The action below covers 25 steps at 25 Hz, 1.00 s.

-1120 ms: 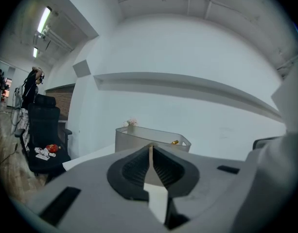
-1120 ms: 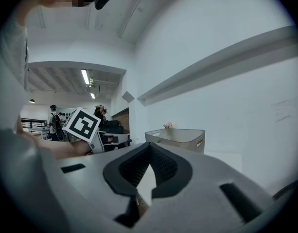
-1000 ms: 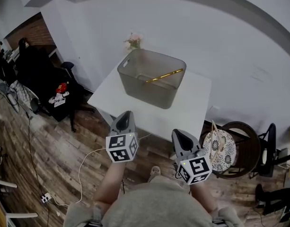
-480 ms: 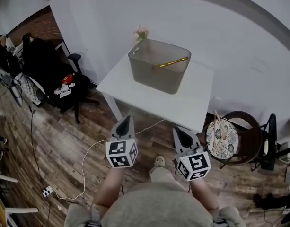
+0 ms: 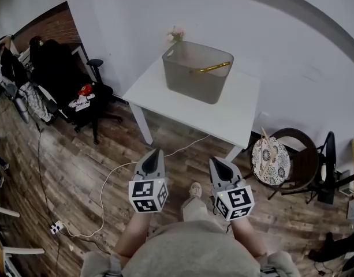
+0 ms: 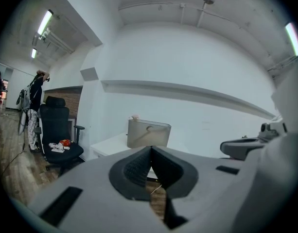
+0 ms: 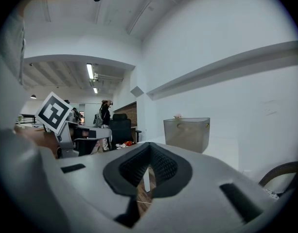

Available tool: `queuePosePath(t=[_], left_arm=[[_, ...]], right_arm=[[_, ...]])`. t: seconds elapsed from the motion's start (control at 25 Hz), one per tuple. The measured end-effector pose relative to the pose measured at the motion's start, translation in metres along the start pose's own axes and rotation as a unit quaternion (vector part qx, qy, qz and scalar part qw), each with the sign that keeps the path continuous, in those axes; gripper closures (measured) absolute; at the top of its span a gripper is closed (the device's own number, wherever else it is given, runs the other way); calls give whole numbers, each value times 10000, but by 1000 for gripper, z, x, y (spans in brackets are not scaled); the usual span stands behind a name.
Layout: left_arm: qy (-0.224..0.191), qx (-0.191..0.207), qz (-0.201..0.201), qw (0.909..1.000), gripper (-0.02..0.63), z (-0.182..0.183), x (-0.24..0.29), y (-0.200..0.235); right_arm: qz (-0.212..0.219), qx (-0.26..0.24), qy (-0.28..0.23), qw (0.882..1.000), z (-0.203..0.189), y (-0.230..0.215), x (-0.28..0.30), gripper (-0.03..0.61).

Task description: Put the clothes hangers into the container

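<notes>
Now, head view: the person stands on the wooden floor, well apart from the white table (image 5: 223,117). The grey container (image 5: 197,74) sits on the table's far part, with one golden hanger (image 5: 211,68) leaning inside it.
Hangers to fetch: what look like wooden hangers (image 5: 268,154) lie on the cushion of the round chair (image 5: 308,160), just to the right of the table.
Grippers: the left gripper (image 5: 155,153) and the right gripper (image 5: 215,162) hang side by side over the floor, and both carry nothing.
Left gripper view: the left gripper (image 6: 150,149) has its jaws pressed together with nothing between them. The container (image 6: 149,134) is straight ahead and far.
Right gripper view: the right gripper (image 7: 149,147) also has its jaws together and empty. The container (image 7: 186,132) is ahead to the right, and the chair (image 7: 285,171) shows at the edge.
Step in hand: probably going for the next hanger on the chair.
Doing it well: turn to the right and spread the jaws before reaching. Take only one hanger, by its neck, and lift it clear of the others. Then lower it tilted over the container's rim.
</notes>
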<state>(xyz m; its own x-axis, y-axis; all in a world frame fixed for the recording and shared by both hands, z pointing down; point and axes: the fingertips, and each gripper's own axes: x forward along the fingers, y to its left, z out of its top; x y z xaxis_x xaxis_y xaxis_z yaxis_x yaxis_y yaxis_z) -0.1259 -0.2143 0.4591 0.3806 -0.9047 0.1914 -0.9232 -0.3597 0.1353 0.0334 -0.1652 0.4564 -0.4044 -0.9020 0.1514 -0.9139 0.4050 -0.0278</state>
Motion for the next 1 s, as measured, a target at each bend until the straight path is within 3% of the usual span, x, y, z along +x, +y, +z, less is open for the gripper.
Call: queuePosePath(t=[0.4, 1.0], left_arm=[[97, -94, -3, 9999, 606, -21, -35, -3], [63, -97, -20, 9999, 606, -18, -45, -12]], right_arm=[[-43, 49, 36, 10000, -10, 10, -21, 577], [-65, 142, 3, 9999, -8, 12, -30, 578]])
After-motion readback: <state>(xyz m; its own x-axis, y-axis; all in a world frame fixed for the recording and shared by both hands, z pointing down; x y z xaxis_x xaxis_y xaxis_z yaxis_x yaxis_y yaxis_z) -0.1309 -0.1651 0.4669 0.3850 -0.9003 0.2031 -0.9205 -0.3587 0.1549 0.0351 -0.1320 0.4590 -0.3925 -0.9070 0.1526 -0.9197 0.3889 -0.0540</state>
